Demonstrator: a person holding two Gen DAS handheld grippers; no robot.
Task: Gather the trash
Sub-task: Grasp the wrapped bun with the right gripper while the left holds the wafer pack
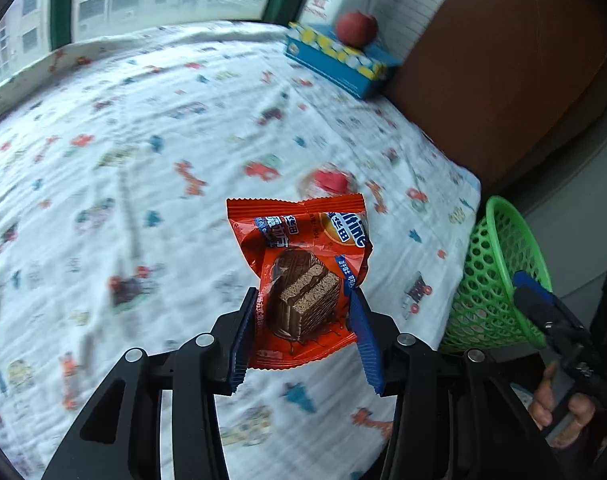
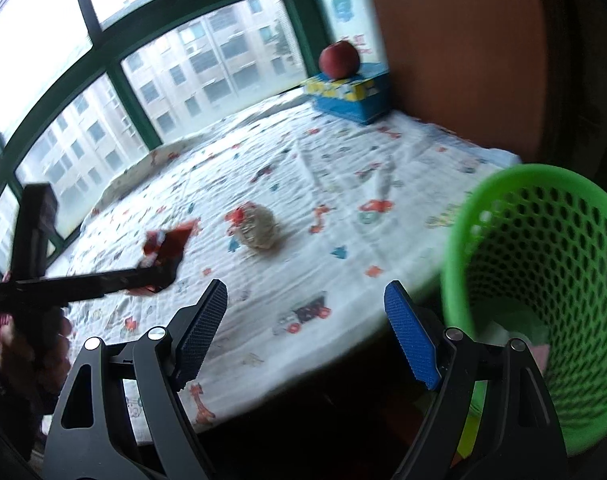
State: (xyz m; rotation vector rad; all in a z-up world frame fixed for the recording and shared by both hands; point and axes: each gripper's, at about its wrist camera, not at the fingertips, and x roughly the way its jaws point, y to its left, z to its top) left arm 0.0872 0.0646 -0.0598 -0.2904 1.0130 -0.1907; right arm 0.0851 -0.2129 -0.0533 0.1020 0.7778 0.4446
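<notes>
My left gripper (image 1: 303, 300) is shut on an orange snack wrapper (image 1: 303, 272) printed with a chocolate wafer, held above the patterned tablecloth (image 1: 143, 140). In the right wrist view the wrapper (image 2: 169, 246) hangs at the tip of the left gripper over the table's left part. My right gripper (image 2: 305, 292) is open and empty at the table's near edge, just left of the green mesh basket (image 2: 543, 280). The basket (image 1: 499, 272) stands off the table's right edge. A crumpled clear wrapper with red print (image 2: 257, 224) lies mid-table, also blurred in the left wrist view (image 1: 329, 182).
A blue and yellow box (image 1: 335, 60) with a red apple (image 1: 356, 27) on top stands at the far right corner by a brown panel (image 1: 503, 60). Windows run along the far side. The basket holds some pale trash (image 2: 515, 332) at its bottom.
</notes>
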